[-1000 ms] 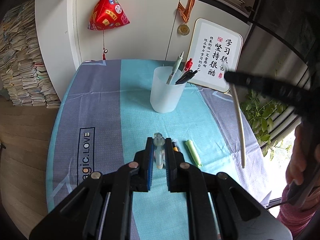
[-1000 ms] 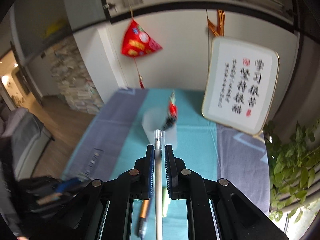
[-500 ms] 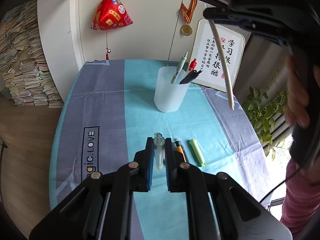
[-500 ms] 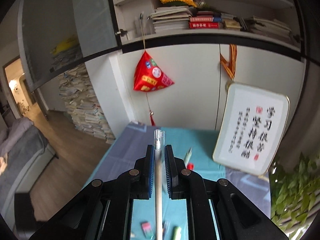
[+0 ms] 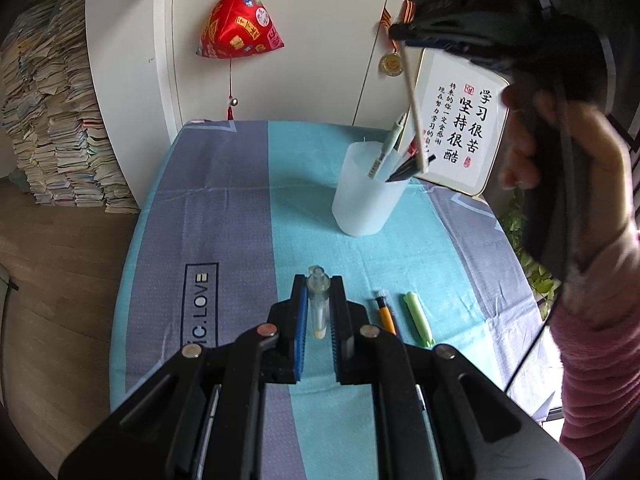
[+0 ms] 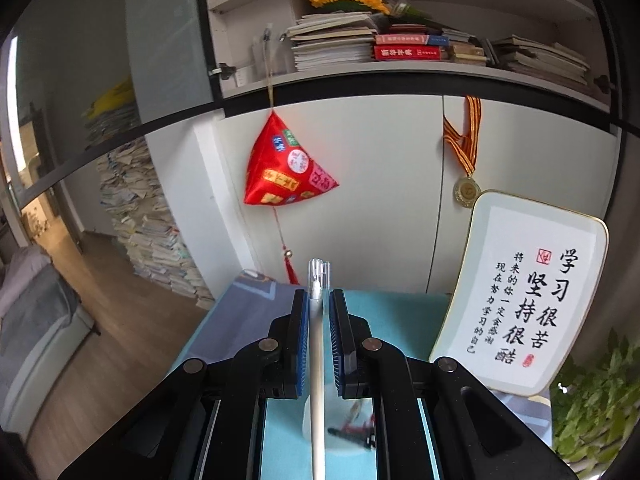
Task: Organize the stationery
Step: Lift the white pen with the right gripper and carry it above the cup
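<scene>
My right gripper [image 6: 319,300] is shut on a white pen [image 6: 317,360], held upright. In the left wrist view that gripper [image 5: 404,38] hangs over the translucent pen cup [image 5: 368,200], and the white pen [image 5: 414,104] has its lower tip at the cup's mouth. The cup holds several pens. It shows below my right fingers [image 6: 352,428]. My left gripper [image 5: 319,300] is shut on a clear-capped pen [image 5: 318,304] above the cloth. An orange pen [image 5: 386,316] and a green highlighter [image 5: 416,314] lie on the cloth to its right.
The table carries a blue and teal cloth [image 5: 224,208]. A framed calligraphy plaque [image 5: 460,128] leans behind the cup. A red hanging ornament [image 5: 240,24] and a medal [image 5: 390,64] hang on the white cabinet. Stacked books stand at left [image 5: 52,132]. A plant is at right [image 6: 596,400].
My right gripper has moved left and down with the white pen, bringing its tip from above the plaque to the cup's mouth. The left gripper has held the clear-capped pen almost still.
</scene>
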Demonstrator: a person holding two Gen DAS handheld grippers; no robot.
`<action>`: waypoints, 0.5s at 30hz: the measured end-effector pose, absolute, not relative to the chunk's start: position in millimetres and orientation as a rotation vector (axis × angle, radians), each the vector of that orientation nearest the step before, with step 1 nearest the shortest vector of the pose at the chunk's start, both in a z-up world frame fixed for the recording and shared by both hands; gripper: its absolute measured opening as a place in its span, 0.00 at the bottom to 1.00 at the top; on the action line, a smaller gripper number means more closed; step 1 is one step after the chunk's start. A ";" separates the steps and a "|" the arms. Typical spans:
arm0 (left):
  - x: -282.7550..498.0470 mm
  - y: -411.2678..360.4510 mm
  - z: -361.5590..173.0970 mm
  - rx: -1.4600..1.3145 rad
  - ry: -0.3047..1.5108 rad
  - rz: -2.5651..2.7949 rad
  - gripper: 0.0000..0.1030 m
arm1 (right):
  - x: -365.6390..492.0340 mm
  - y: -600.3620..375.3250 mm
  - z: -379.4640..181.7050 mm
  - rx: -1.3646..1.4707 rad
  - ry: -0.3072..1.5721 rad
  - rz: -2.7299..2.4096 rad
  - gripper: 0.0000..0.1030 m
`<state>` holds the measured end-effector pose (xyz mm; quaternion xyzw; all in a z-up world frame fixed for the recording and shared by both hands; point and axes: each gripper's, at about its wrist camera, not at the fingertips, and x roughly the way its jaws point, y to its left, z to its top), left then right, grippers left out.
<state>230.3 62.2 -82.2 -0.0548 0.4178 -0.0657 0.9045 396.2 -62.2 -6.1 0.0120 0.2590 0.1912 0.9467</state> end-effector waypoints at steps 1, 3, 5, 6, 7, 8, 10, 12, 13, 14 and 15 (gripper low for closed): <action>231.2 62.2 -80.0 -0.113 0.858 -0.139 0.08 | 400.3 -61.4 -9.5 0.027 0.524 0.384 0.11; 233.3 62.3 -76.5 -0.112 0.851 -0.143 0.08 | 408.2 -60.0 -16.7 0.036 0.523 0.378 0.11; 236.3 62.3 -72.2 -0.108 0.840 -0.142 0.08 | 414.3 -59.2 -24.8 0.042 0.521 0.370 0.11; 237.5 62.5 -70.4 -0.106 0.835 -0.140 0.08 | 416.3 -59.4 -29.4 0.047 0.515 0.364 0.11; 238.5 62.6 -68.8 -0.106 0.831 -0.139 0.08 | 418.0 -60.4 -34.1 0.054 0.508 0.357 0.11; 239.5 62.6 -67.7 -0.106 0.828 -0.139 0.08 | 419.2 -61.8 -37.6 0.063 0.504 0.353 0.11; 241.4 62.9 -66.6 -0.105 0.825 -0.140 0.08 | 420.5 -64.7 -44.1 0.090 0.494 0.345 0.11; 243.3 62.9 -67.5 -0.104 0.827 -0.142 0.08 | 419.6 -66.0 -47.1 0.092 0.475 0.336 0.11; 243.9 63.2 -68.1 -0.104 0.829 -0.142 0.08 | 418.6 -65.9 -47.7 0.087 0.469 0.333 0.11; 244.9 63.4 -69.1 -0.105 0.832 -0.142 0.08 | 417.4 -65.9 -48.3 0.085 0.468 0.334 0.11; 246.0 63.7 -69.4 -0.106 0.834 -0.141 0.08 | 415.5 -66.0 -48.8 0.082 0.466 0.342 0.11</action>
